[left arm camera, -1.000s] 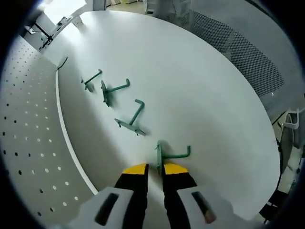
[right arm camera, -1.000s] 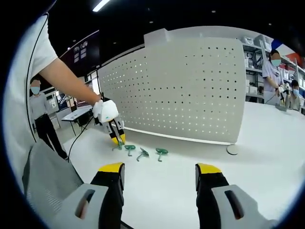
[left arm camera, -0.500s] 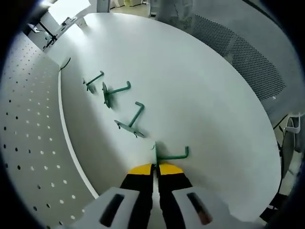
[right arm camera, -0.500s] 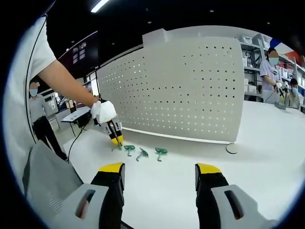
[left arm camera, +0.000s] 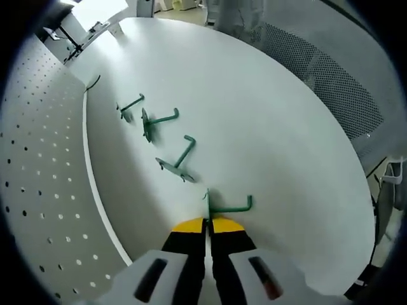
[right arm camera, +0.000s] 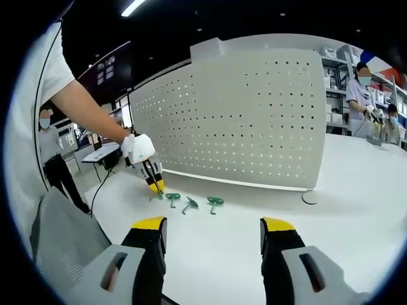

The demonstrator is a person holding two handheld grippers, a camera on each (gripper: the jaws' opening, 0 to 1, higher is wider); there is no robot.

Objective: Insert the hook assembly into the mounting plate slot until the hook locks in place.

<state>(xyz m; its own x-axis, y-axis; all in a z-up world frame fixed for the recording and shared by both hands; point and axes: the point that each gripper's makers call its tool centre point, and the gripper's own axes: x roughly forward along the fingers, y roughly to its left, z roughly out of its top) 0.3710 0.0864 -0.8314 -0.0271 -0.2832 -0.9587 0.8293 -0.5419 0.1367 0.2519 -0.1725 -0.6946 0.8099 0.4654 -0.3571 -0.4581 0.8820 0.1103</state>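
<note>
Several green metal hooks lie in a row on the white table (left arm camera: 273,127), beside the foot of the white pegboard mounting plate (left arm camera: 38,165). My left gripper (left arm camera: 208,223) is shut on the upright base plate of the nearest green hook (left arm camera: 229,206), whose arm sticks out to the right. In the right gripper view the pegboard (right arm camera: 254,121) stands upright, and the hooks (right arm camera: 191,203) lie in front of it. There the left gripper (right arm camera: 155,185) is down at the leftmost hook. My right gripper (right arm camera: 213,232) hangs open, well short of the hooks, with nothing in it.
A small round white disc (right arm camera: 310,199) lies by the pegboard's right end. A person (right arm camera: 51,159) stands at the far left and another (right arm camera: 365,89) at the back right. A grey mesh panel (left arm camera: 337,82) lies past the table's curved edge.
The left gripper's jaws have closed from a narrow gap onto the nearest hook's base plate. The right gripper has stayed open and still.
</note>
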